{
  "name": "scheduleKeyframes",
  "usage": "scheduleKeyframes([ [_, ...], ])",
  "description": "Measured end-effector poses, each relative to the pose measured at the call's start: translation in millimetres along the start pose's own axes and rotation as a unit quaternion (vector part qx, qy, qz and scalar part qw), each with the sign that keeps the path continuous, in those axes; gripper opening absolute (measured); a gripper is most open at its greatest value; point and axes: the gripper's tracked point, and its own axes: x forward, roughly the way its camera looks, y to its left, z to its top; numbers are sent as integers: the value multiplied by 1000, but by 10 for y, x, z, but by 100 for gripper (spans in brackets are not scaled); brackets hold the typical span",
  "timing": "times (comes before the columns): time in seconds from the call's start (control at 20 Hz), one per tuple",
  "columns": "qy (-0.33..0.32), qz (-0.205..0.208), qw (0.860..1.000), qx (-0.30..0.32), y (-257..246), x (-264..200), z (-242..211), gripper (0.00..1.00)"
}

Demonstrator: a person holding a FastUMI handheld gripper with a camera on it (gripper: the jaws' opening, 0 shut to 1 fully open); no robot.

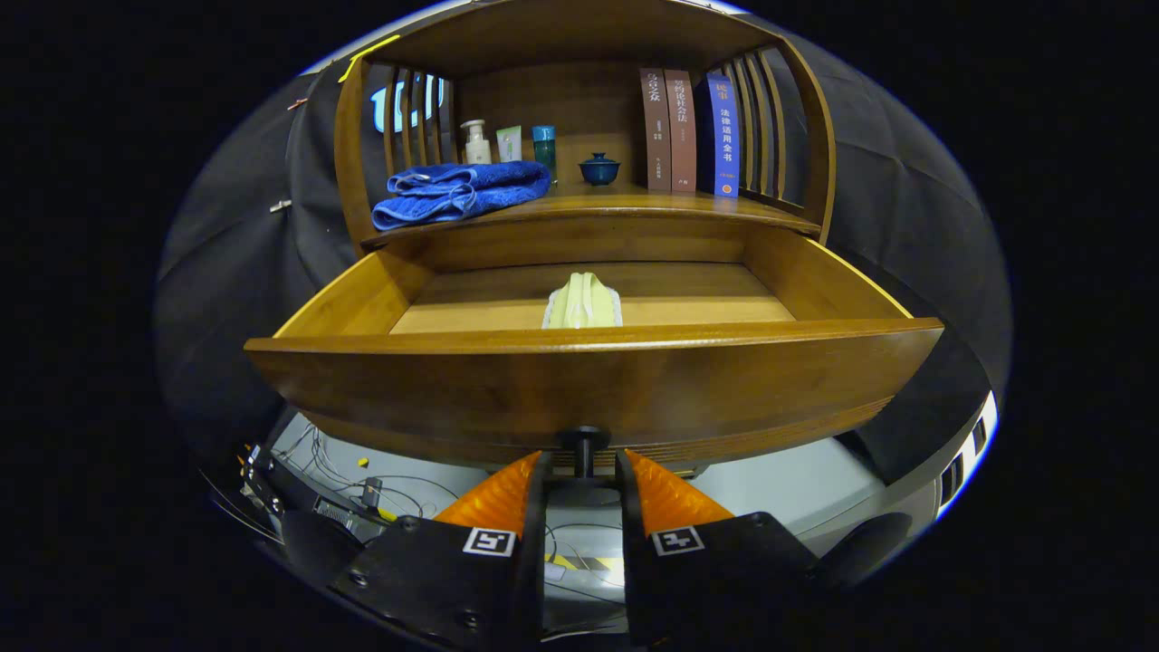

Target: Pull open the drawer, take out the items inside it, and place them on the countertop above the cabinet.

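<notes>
Right at the front, the claw sits with its two fingers drawn in close on either side of the drawer knob. The knob's stem stands in the narrow gap between the tips, and it looks gripped, though I can't tell for sure that both fingers press on it. That low, centred hold makes sense: the knob is the one handle for hauling the drawer straight out.

The drawer stands pulled well out, its front panel just ahead of the fingers. Inside, on the wooden floor near the front wall, lies a pale yellow-green folded item, the thing to lift out next.

Beyond it, the tabletop above carries a folded blue towel, small bottles, a dark lidded bowl and upright books, with bare wood in the middle for a landing spot.
</notes>
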Motion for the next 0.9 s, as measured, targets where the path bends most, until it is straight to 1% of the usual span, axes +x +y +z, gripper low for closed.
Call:
scheduleKeyframes([
  [0.25, 5, -1, 1000, -3, 4, -6, -11, 40],
  [0.35, 9, 2, 1000, 3, 21, -24, -16, 46],
  [0.4, 8, -1, 1000, 1, 16, -84, -3, 52],
  [0.55, -1, -12, 1000, -21, 23, -339, 123, 87],
  [0.6, -6, -9, 1000, -18, 53, -443, 218, 99],
  [0.7, -20, 0, 1000, -14, 132, -551, 483, 99],
  [0.8, -20, 12, 1000, -19, 217, -579, 758, 99],
  [0.9, -20, 17, 999, -26, 230, -495, 1055, 99],
])
